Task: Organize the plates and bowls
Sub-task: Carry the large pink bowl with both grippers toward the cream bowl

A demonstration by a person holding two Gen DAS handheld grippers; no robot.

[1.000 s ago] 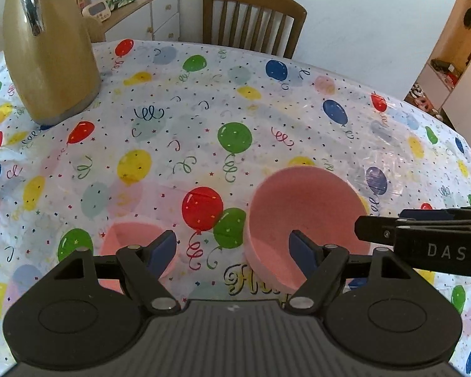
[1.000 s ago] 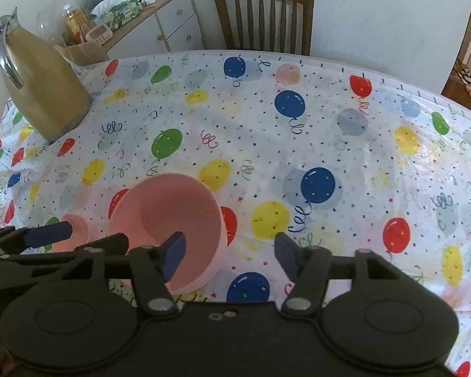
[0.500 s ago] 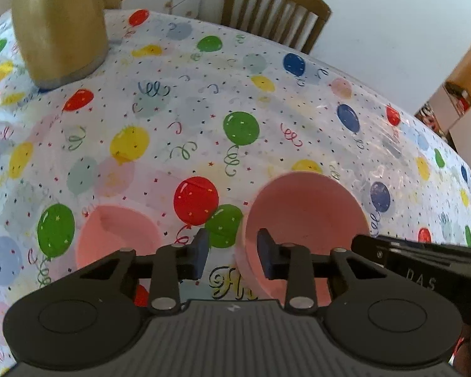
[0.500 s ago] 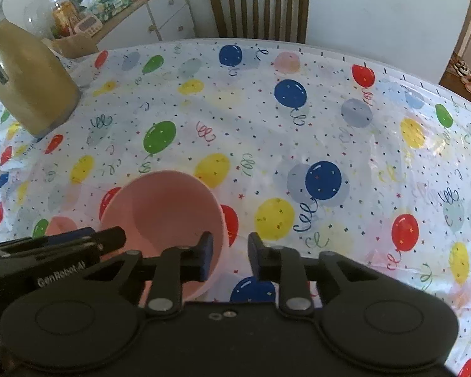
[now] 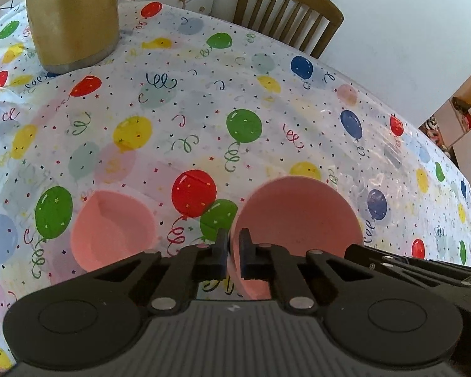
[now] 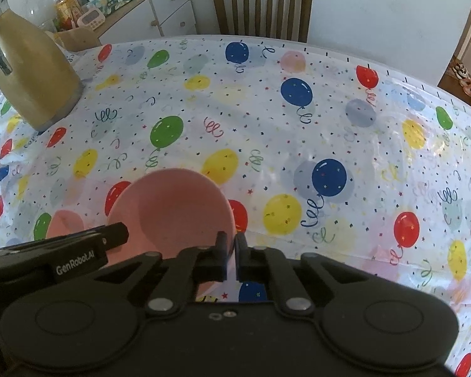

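A large pink bowl (image 5: 301, 216) stands on the balloon tablecloth (image 5: 179, 110). My left gripper (image 5: 234, 240) is closing its jaws on the bowl's left rim, which sits pinched between the pads. On the opposite side, the right gripper (image 6: 230, 243) closes its jaws over the right rim of the same bowl (image 6: 172, 207), with the rim between its fingers. A smaller pink bowl (image 5: 110, 229) sits upright to the left, apart from both grippers; it also shows in the right wrist view (image 6: 64, 221), partly hidden behind the left gripper's body.
A tall gold jug (image 5: 72, 15) stands at the table's far left. A wooden chair (image 6: 260, 0) is pushed up to the far edge. A sideboard (image 6: 160, 9) with clutter lies behind the jug. The cloth to the right carries no objects.
Both grippers went from wide open to shut. The left one closed on the large bowl's left rim, the right one on its right rim. The left gripper rolled slightly.
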